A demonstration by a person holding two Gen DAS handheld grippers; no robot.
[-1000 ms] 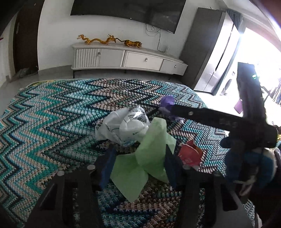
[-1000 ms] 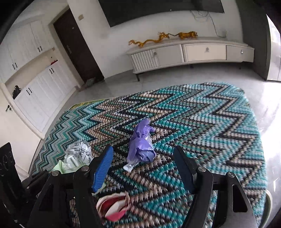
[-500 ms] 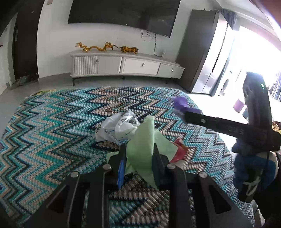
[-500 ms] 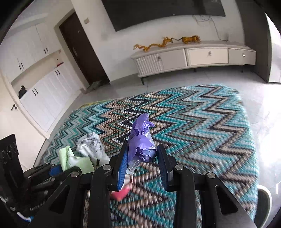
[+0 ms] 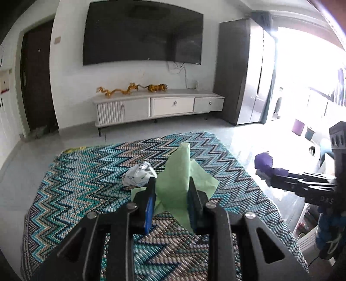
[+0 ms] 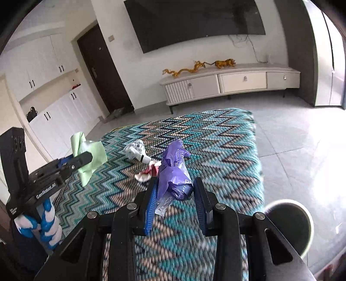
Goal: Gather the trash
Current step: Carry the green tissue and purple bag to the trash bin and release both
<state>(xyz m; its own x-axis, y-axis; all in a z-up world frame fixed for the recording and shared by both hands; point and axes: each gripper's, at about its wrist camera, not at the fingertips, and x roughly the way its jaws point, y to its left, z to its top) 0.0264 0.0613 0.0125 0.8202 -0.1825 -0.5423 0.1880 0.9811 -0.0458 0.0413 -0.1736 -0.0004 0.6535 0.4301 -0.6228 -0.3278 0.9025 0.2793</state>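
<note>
Both wrist views overlook the zigzag cloth [image 5: 86, 194] toward the television [image 6: 194, 19].

A crumpled green paper [image 5: 177, 173] stands up in a peak, pinched between the jaws of the left gripper [image 5: 172, 194] and lifted clear of the zigzag rug [image 5: 86, 183]; its loose corners hang below the pads. A scrunched purple plastic bag [image 6: 175, 170] with faint print is clamped lengthwise in the right gripper [image 6: 176, 192], a pale end drooping under it. On the rug lies a crumpled white wrapper [image 6: 136, 150] with dark print. Just beside it, nearer the camera, lies a red-and-white scrap [image 6: 147, 173], flat and partly hidden behind the bag.
</note>
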